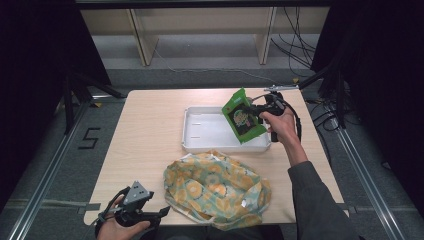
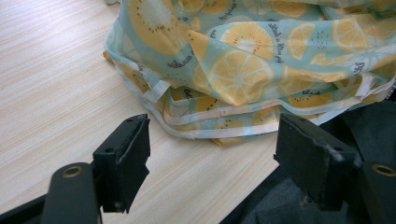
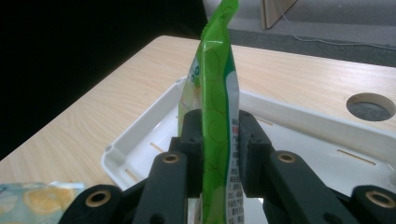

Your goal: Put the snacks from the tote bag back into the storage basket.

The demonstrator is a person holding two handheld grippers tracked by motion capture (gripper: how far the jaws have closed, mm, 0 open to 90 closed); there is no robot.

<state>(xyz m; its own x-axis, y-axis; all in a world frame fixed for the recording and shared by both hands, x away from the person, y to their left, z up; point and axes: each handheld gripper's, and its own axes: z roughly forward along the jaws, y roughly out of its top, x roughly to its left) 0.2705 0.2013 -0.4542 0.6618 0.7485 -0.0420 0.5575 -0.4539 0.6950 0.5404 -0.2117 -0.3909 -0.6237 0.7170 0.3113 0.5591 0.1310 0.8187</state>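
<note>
Nearest the person, the left claw rests at the near left edge of the counter, its jaws standing well apart with nothing between them. In the left gripper view its open jaws point at the hem of the fruit-print fabric bag, which lies crumpled on the near half of the counter just beside that claw but apart from it. Judged risk: should this claw drift forward, its pads could snag the loose hem and drag the bag.

Beyond the bag sits the white tray, shallow and slotted. Above its right end the right claw is clamped on a green snack packet, held tilted in the air over the tray. The right gripper view shows the packet standing on edge between the two jaws, pinched low on its body, with most of its length rising free above the pads.

Judged risks: the glossy film may slip or swivel in so low a grip; a release from this height could let the packet land on the tray rim and tip out onto the counter; harder squeezing may crush the contents.
</note>
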